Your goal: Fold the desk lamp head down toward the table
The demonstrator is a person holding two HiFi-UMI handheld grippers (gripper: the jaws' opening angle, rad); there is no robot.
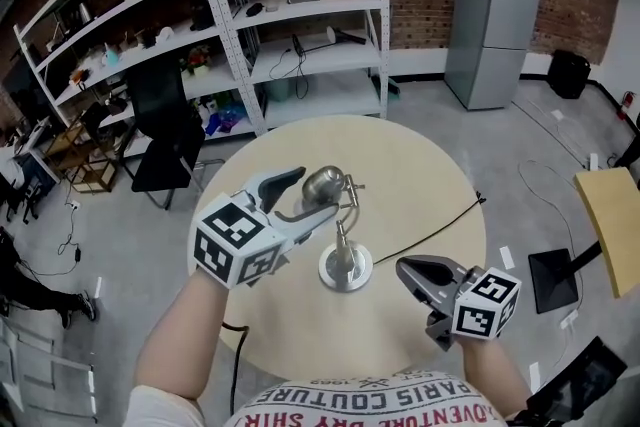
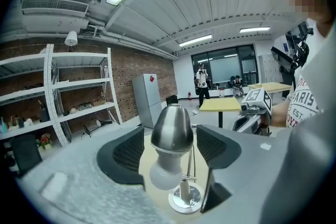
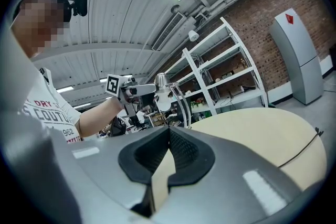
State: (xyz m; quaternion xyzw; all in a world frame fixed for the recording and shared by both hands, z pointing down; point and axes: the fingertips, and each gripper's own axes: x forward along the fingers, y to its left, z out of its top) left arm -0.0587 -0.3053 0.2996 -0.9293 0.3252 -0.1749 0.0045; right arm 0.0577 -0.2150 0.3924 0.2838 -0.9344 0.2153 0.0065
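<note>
1. A round pale bench (image 1: 420,165) stands in a workshop, and the lamp (image 1: 342,245) is on it, near the middle and a little toward the person.
2. The lamp has a round metal base (image 1: 345,269) that lies flat on the bench. A thin arm (image 1: 341,233) goes up from the base.
3. The metal head (image 1: 325,183) is at the top of this arm, above the base and well apart from the bench surface. In the left gripper view the head (image 2: 172,127) points downward and a white bulb (image 2: 165,176) sticks out under it.
4. The left tongs (image 1: 318,192) are at the head, and their jaws stand wide apart. One jaw is on each side of the head, with the head between them. In the left gripper view a small gap shows on both sides, so the pads (image 2: 127,152) do not press on it.
5. The right tongs (image 1: 404,267) hang over the bench edge, to the right of the base and apart from the lamp. Their jaws are together at the tips and nothing is between them.
6. A black cable (image 1: 430,227) runs from the base across the bench to its right edge.
7. Behind the bench there are white shelves (image 1: 300,15) before a brick wall, and a grey fridge (image 1: 495,25) is to the right of them.
</note>
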